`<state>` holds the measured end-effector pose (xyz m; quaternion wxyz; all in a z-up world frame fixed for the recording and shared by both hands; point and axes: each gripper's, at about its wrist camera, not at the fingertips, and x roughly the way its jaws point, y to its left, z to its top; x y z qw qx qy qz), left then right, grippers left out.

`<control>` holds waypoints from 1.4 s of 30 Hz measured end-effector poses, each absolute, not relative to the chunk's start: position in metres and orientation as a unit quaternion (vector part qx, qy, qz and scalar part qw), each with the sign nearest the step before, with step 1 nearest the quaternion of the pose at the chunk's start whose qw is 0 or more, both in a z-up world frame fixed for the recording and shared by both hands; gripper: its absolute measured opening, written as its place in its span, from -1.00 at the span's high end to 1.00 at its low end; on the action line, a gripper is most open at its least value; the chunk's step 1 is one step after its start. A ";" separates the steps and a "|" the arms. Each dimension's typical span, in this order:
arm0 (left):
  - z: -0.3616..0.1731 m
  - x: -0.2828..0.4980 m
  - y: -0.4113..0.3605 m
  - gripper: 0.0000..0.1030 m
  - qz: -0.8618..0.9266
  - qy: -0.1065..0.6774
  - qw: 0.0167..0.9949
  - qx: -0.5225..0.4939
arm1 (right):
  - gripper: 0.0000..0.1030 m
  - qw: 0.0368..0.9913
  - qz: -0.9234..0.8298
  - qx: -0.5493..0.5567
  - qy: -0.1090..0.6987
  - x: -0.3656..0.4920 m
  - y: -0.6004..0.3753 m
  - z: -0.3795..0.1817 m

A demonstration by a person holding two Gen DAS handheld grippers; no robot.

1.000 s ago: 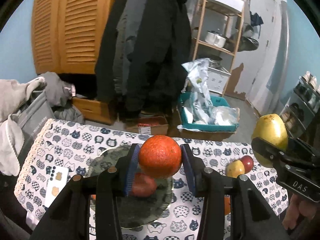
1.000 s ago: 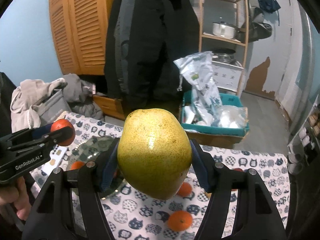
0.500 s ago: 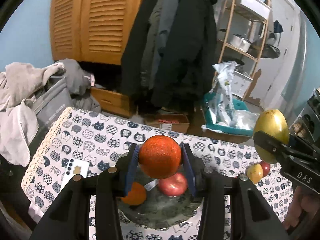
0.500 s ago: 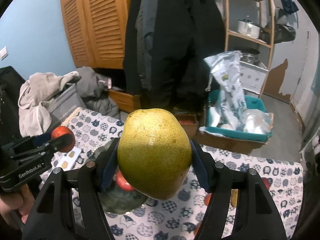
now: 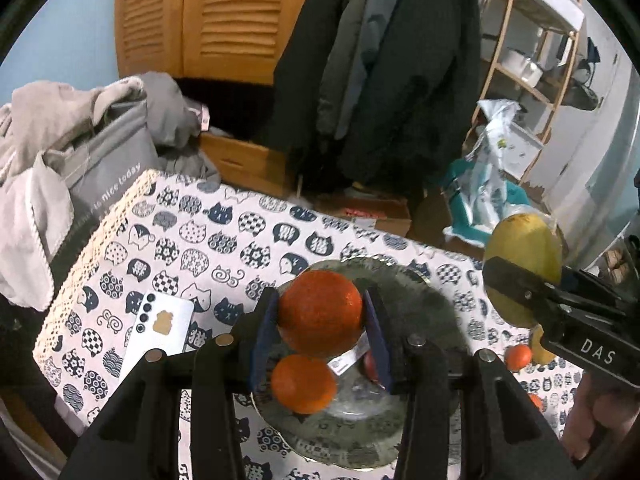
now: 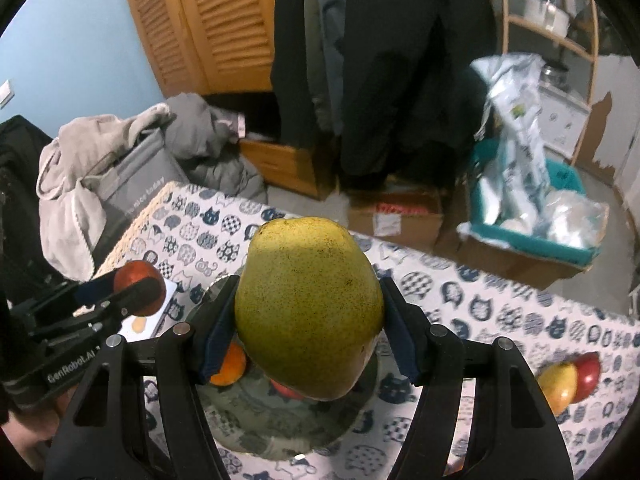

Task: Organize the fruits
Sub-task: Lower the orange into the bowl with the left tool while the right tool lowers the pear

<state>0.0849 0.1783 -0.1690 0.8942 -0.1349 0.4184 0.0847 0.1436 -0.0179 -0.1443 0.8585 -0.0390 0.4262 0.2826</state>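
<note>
Both tongs have dropped and swung in over the plate since a second ago; plate now sits right under the held fruit in both wrist views, and the phone shows at left.

Left tongs (image 5: 321,314) clamped on an orange (image 5: 320,312): round, pebbled skin, no long axis to call, blue pads (image 5: 264,328) pressing both flanks. It hangs above the plate (image 5: 424,292), not touching it.

Right tongs (image 6: 308,312) clamped on a pear (image 6: 308,308): yellow-green, speckled, smooth. Long axis runs roughly along the fingers, narrower end pointing away from the camera, broad end toward it. It hangs over the plate's near half.

Plate is dark glass, shallow, round with a scalloped rim. On it: a smaller orange (image 5: 303,384), a red fruit (image 6: 286,390) mostly hidden behind the pear, and a white label (image 5: 347,361).

Counter (image 5: 208,236) wears a white cloth printed with cat heads. White phone (image 5: 158,326) lies flat just left of the plate. Right of the plate, on the cloth: a yellow and red apple (image 6: 568,380) and a small orange fruit (image 5: 518,357).

Beyond the counter: teal crate (image 6: 560,240) holding plastic bags, cardboard box (image 6: 394,216), dark coats (image 5: 400,60), louvred wooden doors (image 5: 200,16).
</note>
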 end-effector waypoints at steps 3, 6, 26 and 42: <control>-0.186 0.092 0.186 0.15 0.090 0.432 0.886 -0.141 | -0.31 0.851 0.285 -0.041 0.439 0.152 -0.006 -0.159; -0.199 0.099 0.194 0.15 0.094 0.441 0.879 -0.154 | -0.32 0.844 0.285 -0.040 0.453 0.160 0.002 -0.173; -0.261 0.125 0.204 0.14 0.091 0.493 0.849 -0.167 | -0.32 0.798 0.280 -0.060 0.531 0.193 0.041 -0.252; -0.286 0.132 0.197 0.07 0.086 0.520 0.833 -0.166 | -0.32 0.773 0.284 -0.045 0.566 0.203 0.046 -0.278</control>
